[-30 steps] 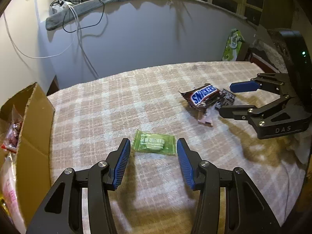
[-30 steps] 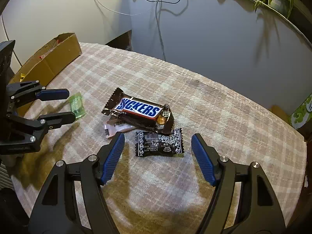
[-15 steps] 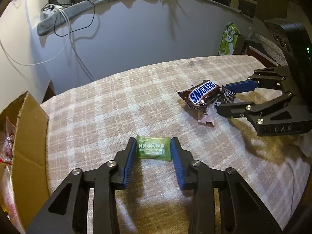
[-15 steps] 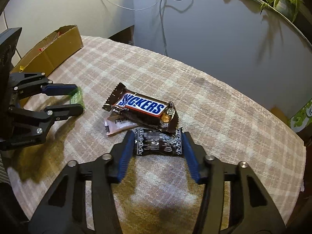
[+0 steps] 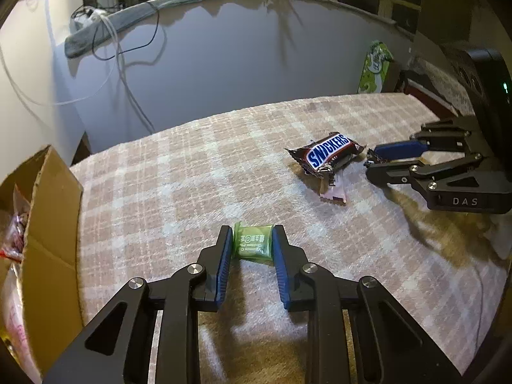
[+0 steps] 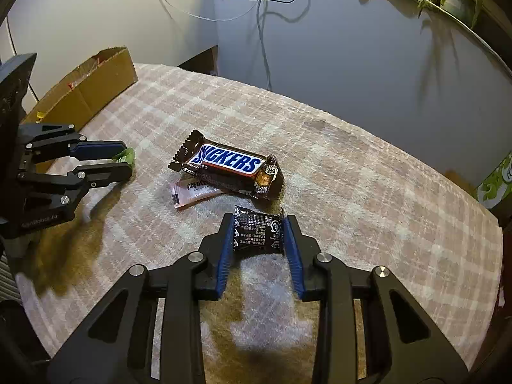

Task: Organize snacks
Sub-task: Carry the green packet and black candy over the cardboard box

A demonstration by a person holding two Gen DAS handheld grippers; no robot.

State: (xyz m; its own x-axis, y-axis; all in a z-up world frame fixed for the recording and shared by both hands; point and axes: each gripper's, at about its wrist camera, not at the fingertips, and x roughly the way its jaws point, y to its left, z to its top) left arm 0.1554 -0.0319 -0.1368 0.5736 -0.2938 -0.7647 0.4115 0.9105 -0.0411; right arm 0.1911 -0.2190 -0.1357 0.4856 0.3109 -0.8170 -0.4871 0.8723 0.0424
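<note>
The bench [image 5: 179, 172] is covered with a checked cloth, and its far edge runs along a pale wall [image 5: 224, 73]. At its left end stands an open cardboard box [image 5: 48, 211] with wrapped snacks inside. Between the box and the middle cluster of snacks lies a broad stretch of bare cloth; the right side of the bench beyond the cluster is also uncluttered up to its rim.

Half a second ago both tongs had their pads just outside their packets; now both have narrowed and the packets are squeezed, with their ends crinkled against the blue pads.

The left tongs [image 5: 252, 244] pinch a small green candy packet [image 5: 253, 245] from both ends, right at the fingertips, low over the cloth and well apart from the box. The right tongs [image 6: 258, 233] pinch a black wrapped candy [image 6: 257, 231] in the same way, each pad pressed on one end of the wrapper. Just beyond the black candy lies a Snickers bar [image 6: 228, 166], set at a slant, and it partly overlaps a pink sachet [image 6: 192, 192] whose end pokes out toward the left. Neither of these touches the right tongs.
</note>
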